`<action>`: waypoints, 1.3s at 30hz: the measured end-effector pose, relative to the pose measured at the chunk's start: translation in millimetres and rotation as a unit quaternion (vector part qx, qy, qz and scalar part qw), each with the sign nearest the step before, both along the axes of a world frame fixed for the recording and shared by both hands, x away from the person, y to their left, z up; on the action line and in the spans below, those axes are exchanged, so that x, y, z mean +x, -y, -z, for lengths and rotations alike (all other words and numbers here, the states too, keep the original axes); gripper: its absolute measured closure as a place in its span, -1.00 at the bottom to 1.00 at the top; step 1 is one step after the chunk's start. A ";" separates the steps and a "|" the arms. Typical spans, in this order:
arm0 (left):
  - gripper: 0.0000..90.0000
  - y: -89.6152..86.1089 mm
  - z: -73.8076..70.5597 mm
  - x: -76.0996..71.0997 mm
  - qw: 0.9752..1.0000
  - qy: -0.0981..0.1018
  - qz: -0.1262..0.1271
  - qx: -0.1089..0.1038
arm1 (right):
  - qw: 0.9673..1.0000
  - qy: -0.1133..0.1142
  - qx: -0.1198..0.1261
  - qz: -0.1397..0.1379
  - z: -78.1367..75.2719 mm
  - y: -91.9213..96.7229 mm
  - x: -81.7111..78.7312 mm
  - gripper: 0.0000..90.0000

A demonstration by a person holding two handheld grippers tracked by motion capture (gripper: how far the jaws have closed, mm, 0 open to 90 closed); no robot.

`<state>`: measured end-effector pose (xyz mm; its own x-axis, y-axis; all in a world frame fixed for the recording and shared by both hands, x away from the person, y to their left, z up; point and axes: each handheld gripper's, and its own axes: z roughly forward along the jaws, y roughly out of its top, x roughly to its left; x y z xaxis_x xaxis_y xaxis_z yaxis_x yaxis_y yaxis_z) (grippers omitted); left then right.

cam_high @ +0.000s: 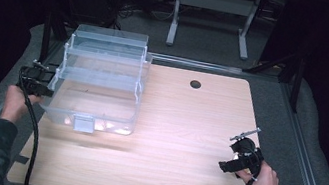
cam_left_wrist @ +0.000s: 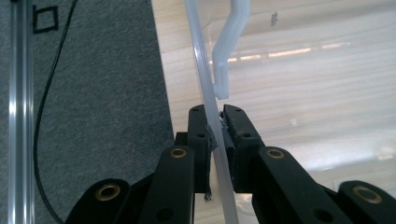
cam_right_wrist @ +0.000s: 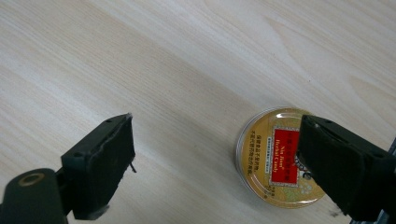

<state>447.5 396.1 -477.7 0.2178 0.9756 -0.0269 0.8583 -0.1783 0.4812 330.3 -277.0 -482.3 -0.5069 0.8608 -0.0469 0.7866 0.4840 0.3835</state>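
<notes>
We cannot read the small print on the gold tin [cam_right_wrist: 275,156], whose right side a black jaw hides.

Clear plastic tiered box [cam_high: 98,81] sitting open at left-centre of the high view, trays stepping upward; its thin wall [cam_left_wrist: 212,126] running upright mid-frame in the left gripper view.

High view overlooks the table [cam_high: 187,126]; tool views sit close above it.
</notes>
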 end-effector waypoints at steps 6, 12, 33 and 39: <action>0.82 -0.2 0.4 -1.0 1.000 0.002 0.005 -0.006 | 1.000 -0.004 -0.002 0.001 -5.2 1.6 1.8 -0.77; 0.81 1.7 0.8 -3.5 1.000 0.004 0.012 -0.014 | 1.000 0.009 0.001 -0.001 -7.5 -1.2 1.2 -0.77; 0.78 10.5 0.8 -10.7 0.999 0.005 0.037 -0.017 | 1.000 0.014 0.001 0.006 -9.1 1.6 -2.4 -0.77; 0.76 16.2 0.6 -12.6 0.999 0.003 0.049 -0.015 | 1.000 0.014 0.001 0.008 -10.9 2.8 -5.4 -0.76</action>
<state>434.9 379.9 -478.3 0.3123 0.9484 -0.0543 0.8342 -0.2464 0.4933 325.0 -279.7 -471.4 -0.4920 0.8686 -0.0584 0.7829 0.4708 0.4068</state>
